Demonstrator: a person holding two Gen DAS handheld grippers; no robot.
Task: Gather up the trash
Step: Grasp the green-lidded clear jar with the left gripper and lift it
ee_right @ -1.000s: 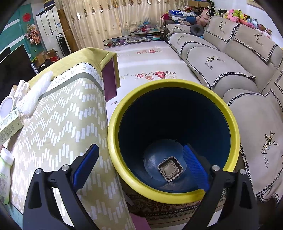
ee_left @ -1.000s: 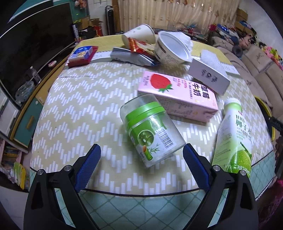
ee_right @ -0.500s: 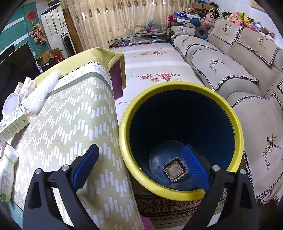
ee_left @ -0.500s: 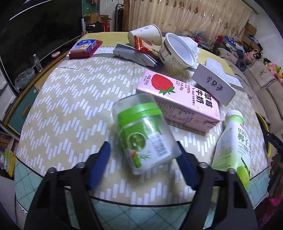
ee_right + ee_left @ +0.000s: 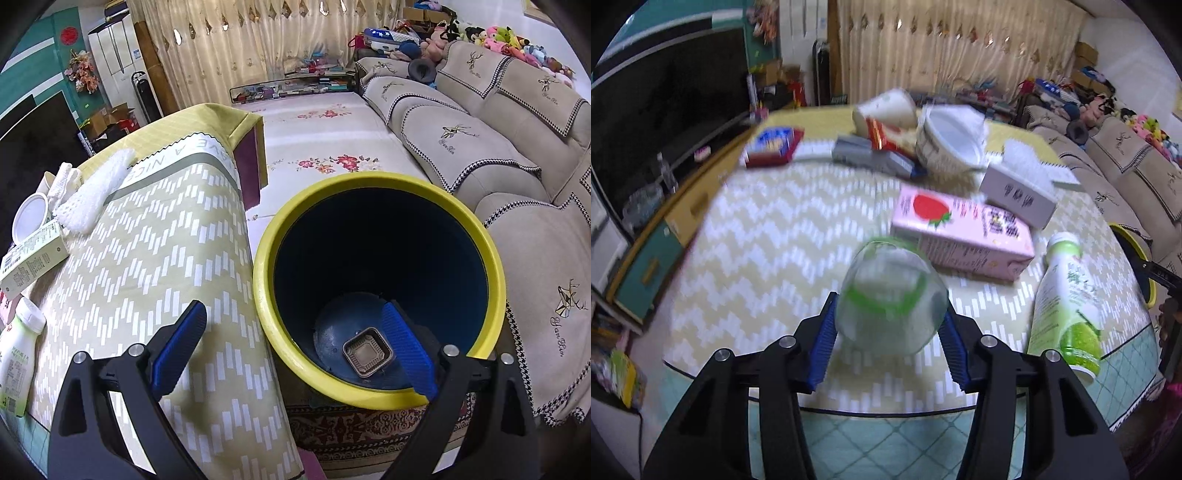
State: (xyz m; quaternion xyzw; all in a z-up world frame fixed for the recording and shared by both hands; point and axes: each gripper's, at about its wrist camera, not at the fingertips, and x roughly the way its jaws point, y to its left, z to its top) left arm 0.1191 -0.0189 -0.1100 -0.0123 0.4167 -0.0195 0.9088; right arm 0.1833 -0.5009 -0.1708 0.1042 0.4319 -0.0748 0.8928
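Note:
A clear plastic jar (image 5: 890, 299) with a green lid and label sits between the blue pads of my left gripper (image 5: 889, 321). Its jaws are closing and both pads press the jar's sides; the jar is tipped with its base toward the camera. Behind it on the table lie a pink strawberry milk carton (image 5: 960, 236) and a green-and-white drink bottle (image 5: 1067, 302). My right gripper (image 5: 291, 310) hangs open and holds nothing, over the near rim of a yellow-rimmed blue bin (image 5: 373, 177) beside the table (image 5: 147, 258). A small brown tray (image 5: 367, 350) lies at the bin's bottom.
Farther back on the table are a white bowl (image 5: 951, 136), a tipped paper cup (image 5: 886, 107), a white box (image 5: 1019, 192), snack wrappers and a blue-and-red packet (image 5: 774, 146). A sofa (image 5: 480, 147) flanks the bin. A dark TV cabinet stands left of the table.
My left gripper's jaws have closed in from wide apart onto the jar, which has tipped up from lying on its side. The right gripper has stayed over the bin.

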